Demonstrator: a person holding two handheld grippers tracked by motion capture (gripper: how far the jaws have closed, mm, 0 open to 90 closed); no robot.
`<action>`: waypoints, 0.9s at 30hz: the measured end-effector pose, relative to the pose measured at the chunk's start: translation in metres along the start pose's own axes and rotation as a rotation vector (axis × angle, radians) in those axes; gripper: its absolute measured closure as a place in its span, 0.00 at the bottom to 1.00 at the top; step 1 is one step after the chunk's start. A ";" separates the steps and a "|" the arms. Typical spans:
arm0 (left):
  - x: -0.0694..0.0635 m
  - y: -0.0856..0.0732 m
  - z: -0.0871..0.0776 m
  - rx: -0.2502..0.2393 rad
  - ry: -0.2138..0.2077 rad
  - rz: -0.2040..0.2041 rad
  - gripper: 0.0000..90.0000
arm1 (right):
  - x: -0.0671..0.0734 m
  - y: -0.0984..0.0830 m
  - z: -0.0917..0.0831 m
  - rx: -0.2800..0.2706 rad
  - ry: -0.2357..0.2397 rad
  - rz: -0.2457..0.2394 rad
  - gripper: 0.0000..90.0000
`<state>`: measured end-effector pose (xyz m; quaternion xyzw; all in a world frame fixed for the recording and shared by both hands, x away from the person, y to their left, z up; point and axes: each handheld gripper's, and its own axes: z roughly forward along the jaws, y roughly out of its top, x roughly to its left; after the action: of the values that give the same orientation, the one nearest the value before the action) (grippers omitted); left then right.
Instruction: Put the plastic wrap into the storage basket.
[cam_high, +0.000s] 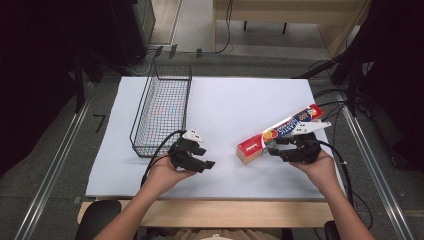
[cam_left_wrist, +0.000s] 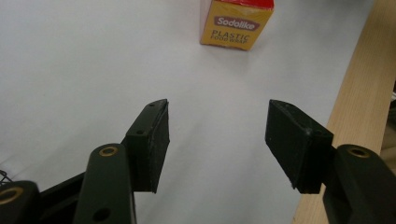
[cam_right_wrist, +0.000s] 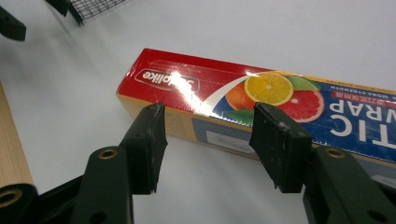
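Our two forearms come in from the bottom of the high view, each hand holding a hand-held gripper over the white sheet on the bench (cam_high: 225, 95). We hold the left hand-held gripper (cam_high: 201, 161) just in front of the near end of a black wire basket (cam_high: 162, 107), its jaws spread and holding nothing. We hold the right hand-held gripper (cam_high: 280, 145) against the near long side of a plastic wrap box (cam_high: 280, 132), which lies flat and slantwise on the right half of the sheet, its red end toward us, well apart from the basket.

Along the left hand-held gripper (cam_left_wrist: 217, 140) in its own view, we see both black jaws wide apart over bare white sheet, the yellow end of the box (cam_left_wrist: 236, 23) farther off, and the wooden bench edge (cam_left_wrist: 359, 98) at the right.

From the right hand-held gripper (cam_right_wrist: 208, 142) view, our jaws stand spread just before the box (cam_right_wrist: 261, 102), not closed on it; whether they touch it we cannot tell. A corner of the basket (cam_right_wrist: 95, 7) shows at top left.
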<state>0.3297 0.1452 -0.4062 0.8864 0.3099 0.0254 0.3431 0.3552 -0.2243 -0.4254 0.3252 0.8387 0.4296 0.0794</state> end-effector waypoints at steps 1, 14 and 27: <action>0.000 0.000 -0.001 -0.005 0.002 -0.001 0.44 | 0.000 0.000 0.000 0.001 0.006 -0.004 0.52; 0.001 -0.001 0.003 -0.005 0.007 0.018 0.45 | 0.003 -0.007 0.000 0.041 0.011 -0.016 0.49; 0.003 -0.001 0.003 0.010 0.009 0.007 0.44 | 0.004 -0.010 0.001 0.067 0.026 -0.043 0.49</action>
<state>0.3323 0.1451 -0.4096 0.8891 0.3083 0.0291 0.3370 0.3479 -0.2255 -0.4329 0.3039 0.8604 0.4036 0.0669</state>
